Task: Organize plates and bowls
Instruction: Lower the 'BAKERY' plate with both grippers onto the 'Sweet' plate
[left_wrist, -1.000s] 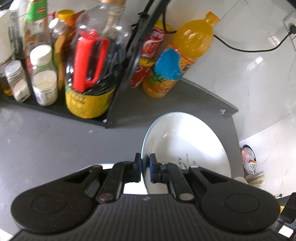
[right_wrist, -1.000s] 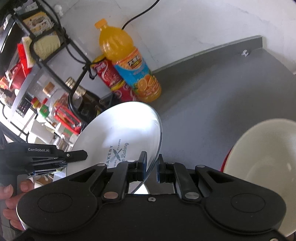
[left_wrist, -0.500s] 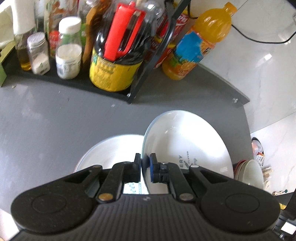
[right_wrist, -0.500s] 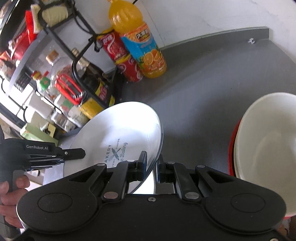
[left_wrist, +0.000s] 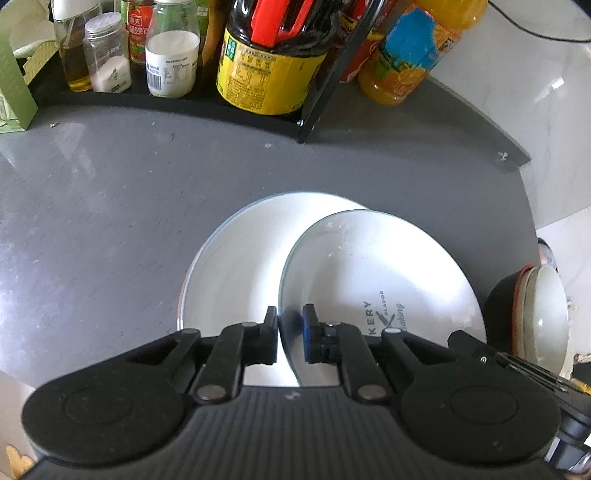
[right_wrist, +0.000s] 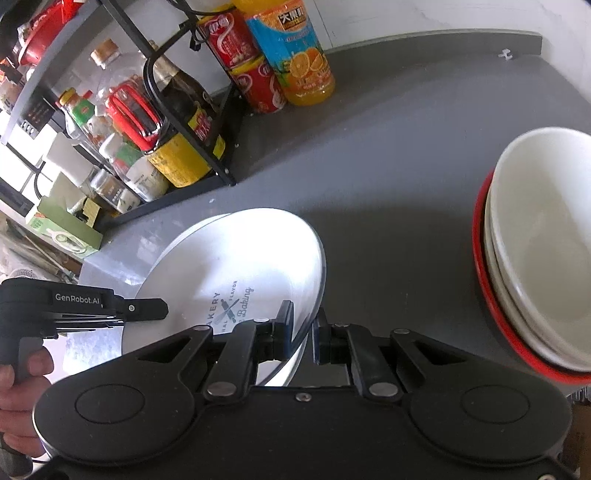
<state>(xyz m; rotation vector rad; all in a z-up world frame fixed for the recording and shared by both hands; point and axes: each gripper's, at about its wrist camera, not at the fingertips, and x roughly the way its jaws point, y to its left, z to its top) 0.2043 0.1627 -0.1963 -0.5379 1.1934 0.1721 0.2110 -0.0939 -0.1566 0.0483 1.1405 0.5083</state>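
A white plate with "Bakery" lettering (left_wrist: 380, 280) is held by its rim from two sides. My left gripper (left_wrist: 290, 332) is shut on its left rim. My right gripper (right_wrist: 303, 332) is shut on its right rim (right_wrist: 314, 280). The plate hangs tilted just above a second white plate (left_wrist: 236, 266) that lies flat on the grey counter. A stack of white bowls in a red-rimmed bowl (right_wrist: 535, 266) stands to the right; it also shows in the left wrist view (left_wrist: 539, 314).
A black wire rack (right_wrist: 207, 147) with sauce bottles and jars stands at the back of the counter (left_wrist: 110, 206). An orange juice bottle (right_wrist: 295, 55) and red cans (right_wrist: 255, 77) stand beside it. A green box (right_wrist: 62, 229) sits left.
Both grippers have carried the lettered plate down and back from the rack. The second plate on the counter has come into view beneath it, and the bowl stack appears closer.
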